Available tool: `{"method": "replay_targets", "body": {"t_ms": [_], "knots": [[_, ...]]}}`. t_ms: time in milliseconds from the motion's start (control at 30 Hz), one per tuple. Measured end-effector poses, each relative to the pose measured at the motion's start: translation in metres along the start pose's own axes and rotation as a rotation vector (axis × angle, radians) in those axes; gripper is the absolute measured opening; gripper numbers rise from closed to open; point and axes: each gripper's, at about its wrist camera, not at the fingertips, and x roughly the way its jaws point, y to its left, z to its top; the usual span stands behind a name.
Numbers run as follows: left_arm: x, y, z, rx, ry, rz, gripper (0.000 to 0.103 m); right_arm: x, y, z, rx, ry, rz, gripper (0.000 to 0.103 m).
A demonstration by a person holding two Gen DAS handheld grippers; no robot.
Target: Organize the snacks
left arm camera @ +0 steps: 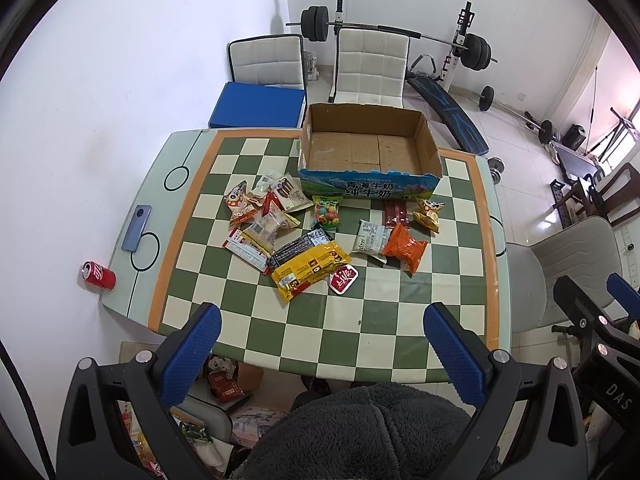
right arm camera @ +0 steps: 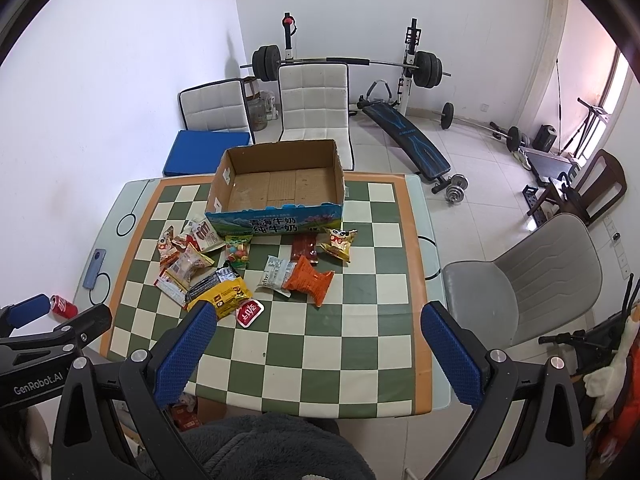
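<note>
While you hold both the left hand-held gripper (left arm camera: 322, 326) and right hand-held gripper (right arm camera: 318, 326) spread wide and empty over the tabletop's (left arm camera: 372, 340) near edge, the snacks (left arm camera: 304, 240) lie mid-tabletop before the cardboard box (left arm camera: 368, 148) at its far edge.

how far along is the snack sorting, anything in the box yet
Nothing looks done: the box is empty, only bare cardboard inside. Nothing is in hand either; the left tongs and right tongs are both open above the table's near edge. Left to do: every snack lying loose in front of the box.
</note>
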Motion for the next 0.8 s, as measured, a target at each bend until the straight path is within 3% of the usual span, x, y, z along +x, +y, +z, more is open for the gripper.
{"method": "replay_targets", "body": {"t_ms": [800], "knots": [[-0.0001, -0.0018, 0.001, -0.002, -0.007, 0.0, 0.103, -0.001, -0.0015, -0.0004, 0.002, -0.005, 0.003, 0.103]]}}
